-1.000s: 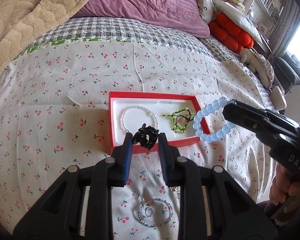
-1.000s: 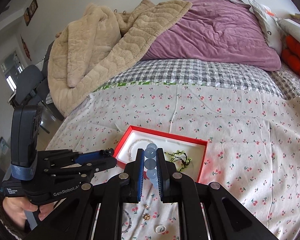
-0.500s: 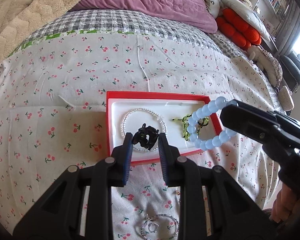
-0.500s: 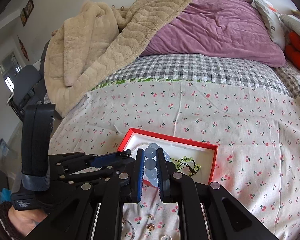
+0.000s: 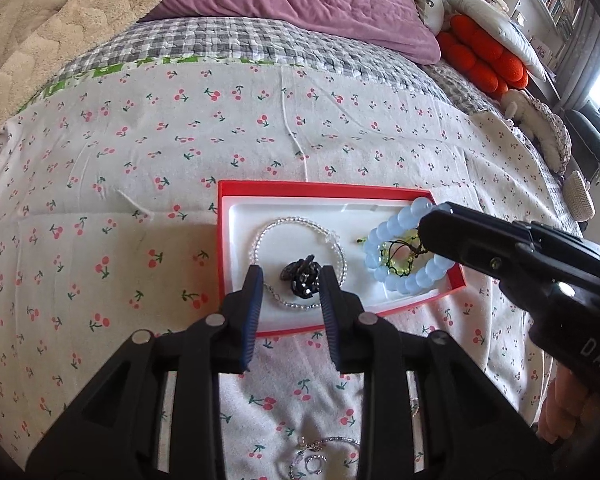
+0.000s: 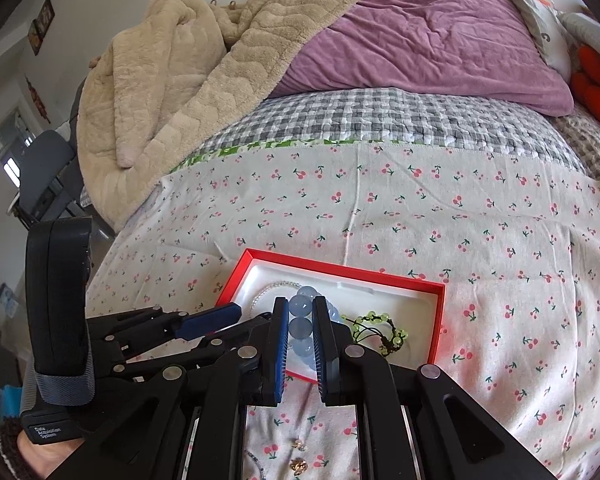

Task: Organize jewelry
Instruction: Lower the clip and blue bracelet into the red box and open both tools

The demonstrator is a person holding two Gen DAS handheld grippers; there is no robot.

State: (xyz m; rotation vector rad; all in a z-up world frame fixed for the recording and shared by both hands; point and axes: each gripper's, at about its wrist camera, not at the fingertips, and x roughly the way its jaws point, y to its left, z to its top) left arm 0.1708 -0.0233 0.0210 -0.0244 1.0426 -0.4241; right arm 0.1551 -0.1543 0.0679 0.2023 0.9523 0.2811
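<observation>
Red box (image 5: 236,200) w/ white lining lay on cherry-print bedsheet (image 5: 140,160), lid off. Inside, L side: clear bead bracelet (image 5: 260,236) lying flat. R side: green bead bracelet (image 5: 400,258) on dark cord.

L gripper (image 5: 292,280) was over box's near L part, jaws narrowed but apart; black hair tie (image 5: 302,274) sat between the tips, over the clear bracelet's ring. Whether pads (image 5: 255,300) actually pinched it or it rested on the lining: cannot tell.

R gripper (image 6: 300,320) was clamped on blue bead bracelet (image 6: 300,308), beads stacked between its jaws. From L wrist view, blue loop (image 5: 384,240) hung over box's R part, around/above the green one; contact w/ lining not clear.

Outside box, on sheet nearer the cameras: silver rings/chain (image 5: 312,460), partly hidden by L gripper body; small gold earrings (image 6: 298,456). Farther up the bed: grey check quilt (image 6: 360,120), purple duvet (image 6: 420,40), beige blanket (image 6: 172,80), orange cushion (image 5: 480,60).
</observation>
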